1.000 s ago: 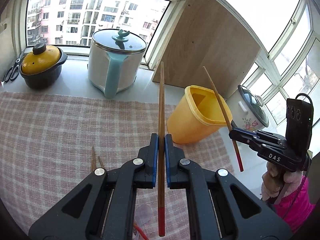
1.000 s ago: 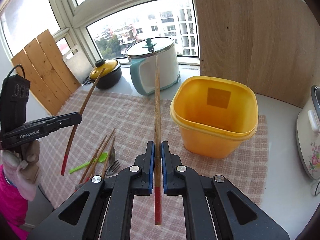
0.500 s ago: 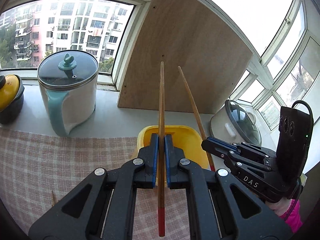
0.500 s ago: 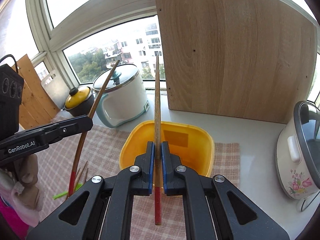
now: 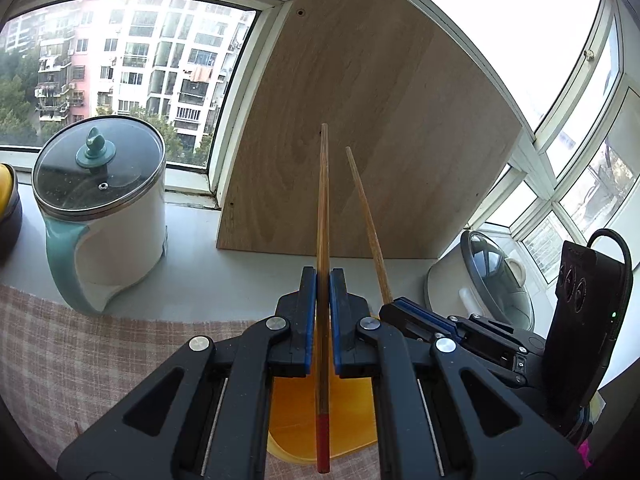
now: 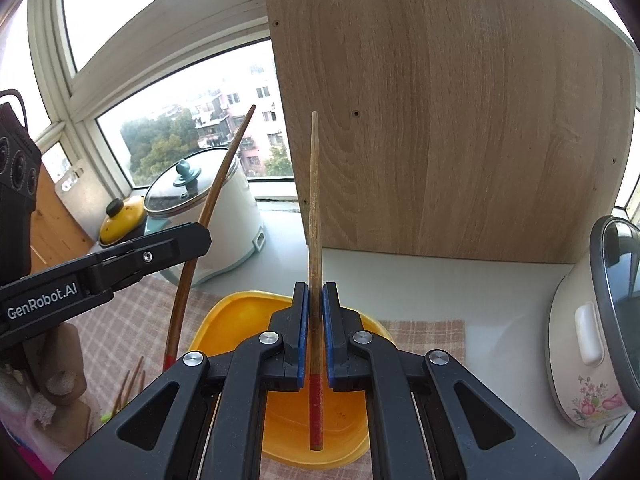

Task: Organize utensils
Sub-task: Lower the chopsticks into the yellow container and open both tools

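Observation:
Each gripper holds one wooden chopstick with a red end. My left gripper (image 5: 322,276) is shut on a chopstick (image 5: 322,216) that points up and away, its red end hanging over the yellow bin (image 5: 344,432) below. My right gripper (image 6: 315,292) is shut on another chopstick (image 6: 314,208), its red end inside the mouth of the yellow bin (image 6: 240,312). The right gripper (image 5: 394,307) and its chopstick (image 5: 366,216) show beside the left one. In the right wrist view the left gripper (image 6: 202,236) sits at the left with its chopstick (image 6: 208,216).
A wooden board (image 6: 448,120) leans against the window behind the bin. A white and teal pot (image 5: 100,216) with a glass lid stands at the left, a flowered rice cooker (image 6: 596,328) at the right. Several loose chopsticks (image 6: 130,388) lie on the checked cloth (image 5: 80,360).
Both grippers carried their chopsticks from above the cloth to over the yellow bin, and drew close together. The bin now lies right under the fingers. Both grips stayed shut.

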`<state>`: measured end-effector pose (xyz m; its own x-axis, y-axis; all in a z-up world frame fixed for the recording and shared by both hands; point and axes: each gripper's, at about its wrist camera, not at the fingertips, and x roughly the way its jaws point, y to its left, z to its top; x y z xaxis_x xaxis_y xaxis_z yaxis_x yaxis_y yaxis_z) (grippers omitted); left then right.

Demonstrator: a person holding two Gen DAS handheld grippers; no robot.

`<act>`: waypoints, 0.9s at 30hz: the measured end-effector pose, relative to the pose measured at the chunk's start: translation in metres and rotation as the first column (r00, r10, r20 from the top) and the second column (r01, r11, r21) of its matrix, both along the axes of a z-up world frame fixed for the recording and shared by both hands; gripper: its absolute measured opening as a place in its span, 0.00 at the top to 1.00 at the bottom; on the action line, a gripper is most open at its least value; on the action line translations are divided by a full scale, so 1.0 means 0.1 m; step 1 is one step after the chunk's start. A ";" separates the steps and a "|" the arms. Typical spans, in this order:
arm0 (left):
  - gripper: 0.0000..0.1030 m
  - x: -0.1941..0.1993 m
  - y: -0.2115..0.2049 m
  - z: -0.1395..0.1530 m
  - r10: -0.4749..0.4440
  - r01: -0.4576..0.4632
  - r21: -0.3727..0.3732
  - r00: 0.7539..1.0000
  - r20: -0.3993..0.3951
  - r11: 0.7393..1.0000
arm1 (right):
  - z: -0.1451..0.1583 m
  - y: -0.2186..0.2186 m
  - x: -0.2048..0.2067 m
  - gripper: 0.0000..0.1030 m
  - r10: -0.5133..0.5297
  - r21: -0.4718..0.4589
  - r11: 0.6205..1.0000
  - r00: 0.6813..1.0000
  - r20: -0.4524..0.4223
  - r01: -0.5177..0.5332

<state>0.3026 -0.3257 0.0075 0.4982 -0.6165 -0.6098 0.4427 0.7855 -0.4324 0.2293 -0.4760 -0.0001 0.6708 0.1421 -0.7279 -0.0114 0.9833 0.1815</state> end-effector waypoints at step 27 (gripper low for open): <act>0.96 -0.19 -0.01 -0.17 -0.045 0.041 0.087 0.998 0.041 0.995 | -0.17 -0.06 -0.17 0.65 -0.064 -0.010 0.998 0.998 0.006 0.064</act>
<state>0.2840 -0.3265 -0.0096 0.4994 -0.5840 -0.6399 0.4936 0.7988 -0.3439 0.2127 -0.4815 -0.0172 0.6823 0.0907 -0.7254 0.0511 0.9839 0.1711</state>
